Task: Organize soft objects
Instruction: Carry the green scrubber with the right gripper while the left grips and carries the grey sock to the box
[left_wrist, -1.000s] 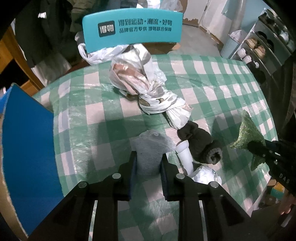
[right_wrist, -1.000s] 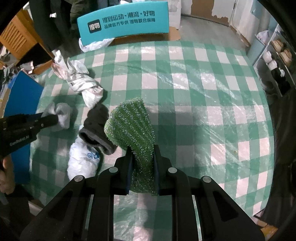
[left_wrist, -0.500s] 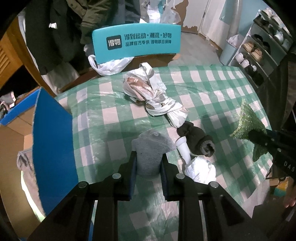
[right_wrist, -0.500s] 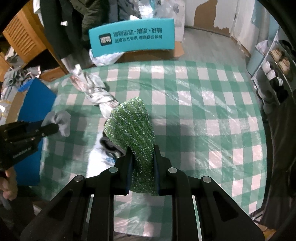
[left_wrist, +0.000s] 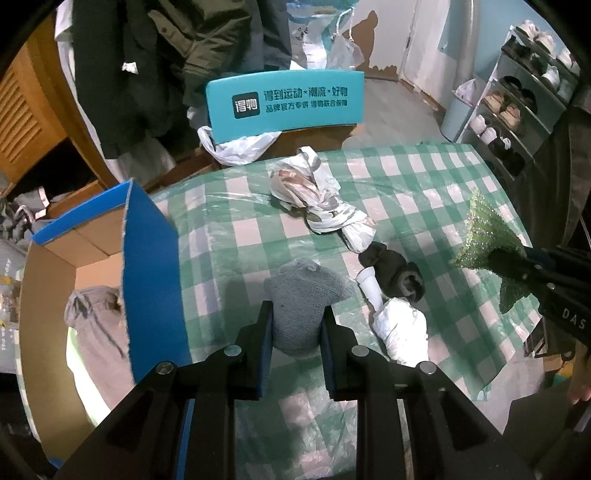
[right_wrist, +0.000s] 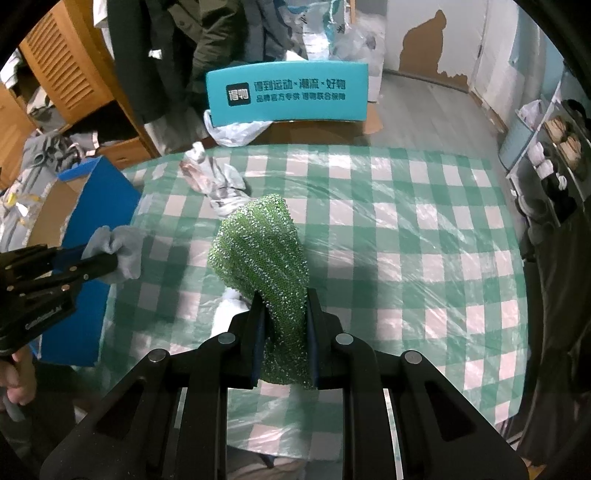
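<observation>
Above the checked table (left_wrist: 424, 177), the left gripper (left_wrist: 297, 325) pinches a limp grey sock (left_wrist: 301, 295); the right gripper (right_wrist: 282, 332) clamps a springy green scourer (right_wrist: 262, 247) by its edge.

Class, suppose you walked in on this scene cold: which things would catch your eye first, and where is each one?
First, the glittery green scouring cloth pinched in the right gripper, held above the green-checked tablecloth. Next, the grey knitted cloth clamped in the left gripper, close to the blue-sided cardboard box at the table's left edge. Behind the table, the teal chair back with printed lettering stands out.
</observation>
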